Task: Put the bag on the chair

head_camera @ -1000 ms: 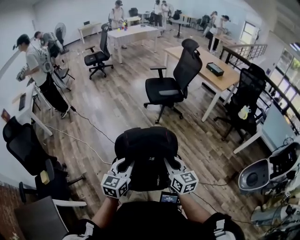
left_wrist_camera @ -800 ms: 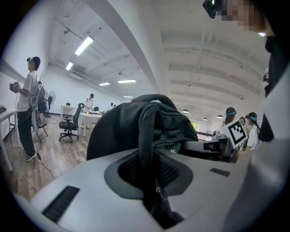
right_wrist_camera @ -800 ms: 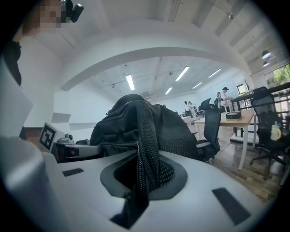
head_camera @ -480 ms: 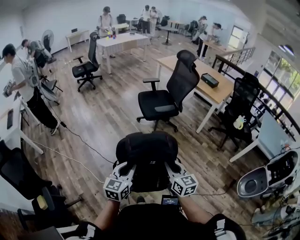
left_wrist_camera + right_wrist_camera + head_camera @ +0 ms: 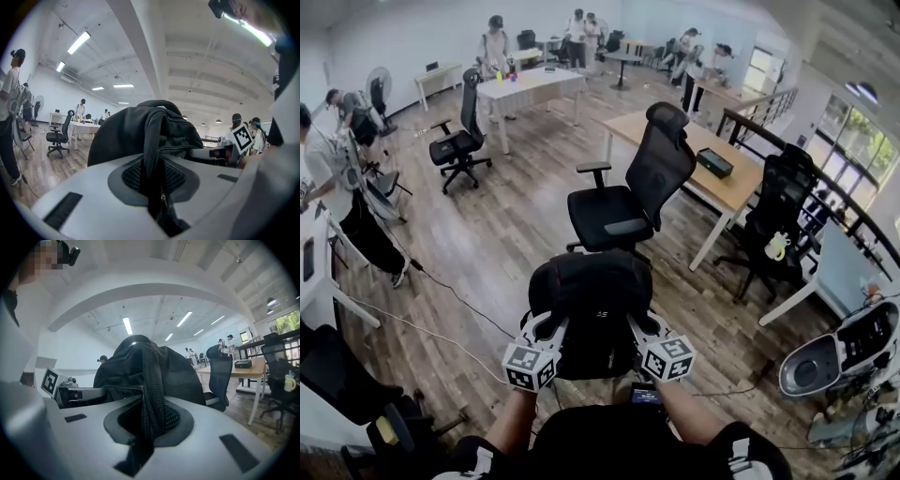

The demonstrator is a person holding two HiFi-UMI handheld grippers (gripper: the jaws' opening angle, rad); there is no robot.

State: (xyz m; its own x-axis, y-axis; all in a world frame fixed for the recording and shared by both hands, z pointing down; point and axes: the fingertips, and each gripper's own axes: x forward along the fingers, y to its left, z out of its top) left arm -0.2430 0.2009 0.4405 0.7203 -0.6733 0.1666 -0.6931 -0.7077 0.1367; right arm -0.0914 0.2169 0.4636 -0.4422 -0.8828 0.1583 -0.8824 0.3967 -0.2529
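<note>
A black backpack (image 5: 591,309) hangs in the air in front of me, carried between both grippers. My left gripper (image 5: 551,330) is shut on the bag's left edge, a zippered seam (image 5: 151,154) pinched between its jaws. My right gripper (image 5: 636,328) is shut on the bag's right edge, a mesh strap (image 5: 151,394) caught between its jaws. The bag (image 5: 140,131) fills the middle of the left gripper view, and the bag (image 5: 140,366) does the same in the right gripper view. A black office chair (image 5: 623,202) with armrests stands just beyond the bag, its seat (image 5: 600,217) facing left.
A wooden desk (image 5: 698,155) stands right of the chair, with another black chair (image 5: 778,216) beyond it. Cables (image 5: 422,328) run across the wooden floor at left. Several people stand at the left wall and at far tables (image 5: 530,84). A white machine (image 5: 839,352) sits at right.
I have walked forward with the bag held in both grippers. The black chair and desk have come closer in the head view, and the people at left have slid towards the edge.
</note>
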